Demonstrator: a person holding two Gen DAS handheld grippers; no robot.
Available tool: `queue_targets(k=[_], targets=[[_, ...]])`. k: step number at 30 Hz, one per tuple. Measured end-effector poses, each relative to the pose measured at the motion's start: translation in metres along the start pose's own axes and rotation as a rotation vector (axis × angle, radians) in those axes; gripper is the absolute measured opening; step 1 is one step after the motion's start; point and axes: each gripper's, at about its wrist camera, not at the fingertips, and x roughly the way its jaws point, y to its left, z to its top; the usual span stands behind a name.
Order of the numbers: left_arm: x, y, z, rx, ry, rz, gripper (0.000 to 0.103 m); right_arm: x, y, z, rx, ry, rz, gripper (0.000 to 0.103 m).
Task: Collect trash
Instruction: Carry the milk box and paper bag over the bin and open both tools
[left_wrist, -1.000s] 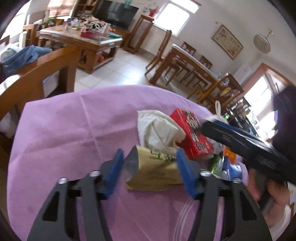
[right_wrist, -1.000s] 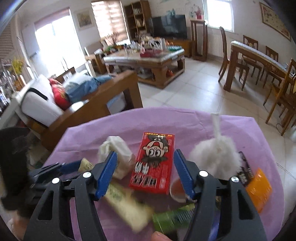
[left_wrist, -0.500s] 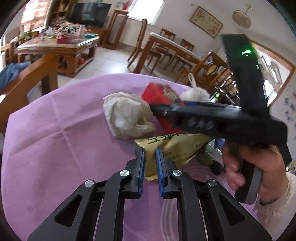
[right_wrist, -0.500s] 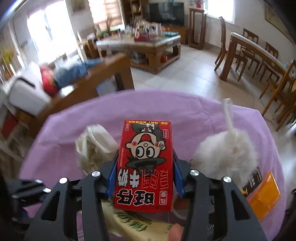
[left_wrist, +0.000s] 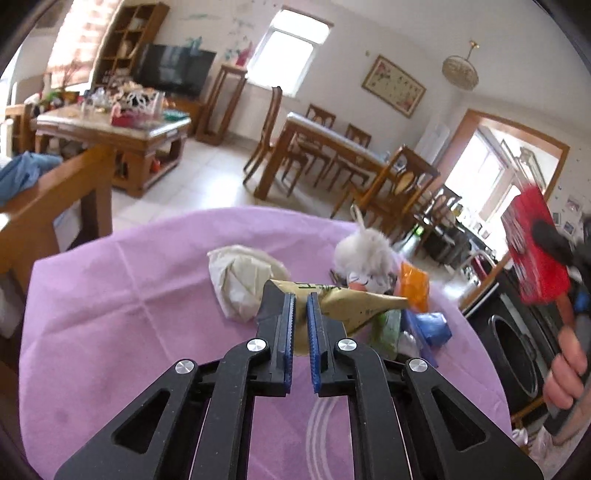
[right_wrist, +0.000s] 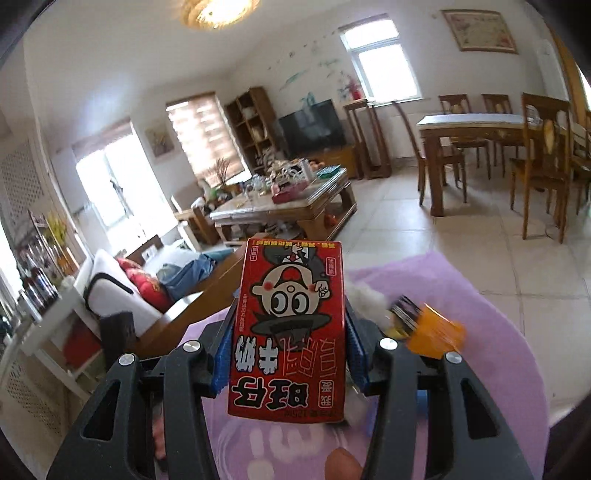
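My left gripper (left_wrist: 299, 306) is shut on the edge of a tan snack wrapper (left_wrist: 347, 301) and holds it just above the purple tablecloth (left_wrist: 129, 314). My right gripper (right_wrist: 290, 347) is shut on a red milk carton (right_wrist: 290, 332) with a cartoon face and holds it lifted above the table; the carton (left_wrist: 535, 243) also shows at the right of the left wrist view. A crumpled white bag (left_wrist: 240, 277), a white fluffy ball (left_wrist: 364, 251), an orange wrapper (left_wrist: 415, 284) and blue and green wrappers (left_wrist: 428, 325) lie on the cloth.
A dark round bin (left_wrist: 517, 354) stands beyond the table's right edge. A wooden sofa frame (left_wrist: 55, 199) is at the left. A coffee table (left_wrist: 110, 129) and a dining table with chairs (left_wrist: 332, 147) stand farther off.
My right gripper has closed on the red carton and lifted it up and to the right. My left gripper has closed on the tan wrapper and raised it slightly.
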Motion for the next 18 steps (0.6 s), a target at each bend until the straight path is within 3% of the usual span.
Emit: queue_targets(k=[8, 18], targets=[[-0.044, -0.047, -0.007, 0.026, -0.068, -0.008, 0.004, -0.067, -0.054, -0.025, 0.054, -0.042, -0.055, 0.049], [-0.097, -0.149, 0.009, 0.193, -0.143, -0.024, 0.002, -0.117, -0.097, -0.029, 0.121, -0.131, -0.06, 0.049]])
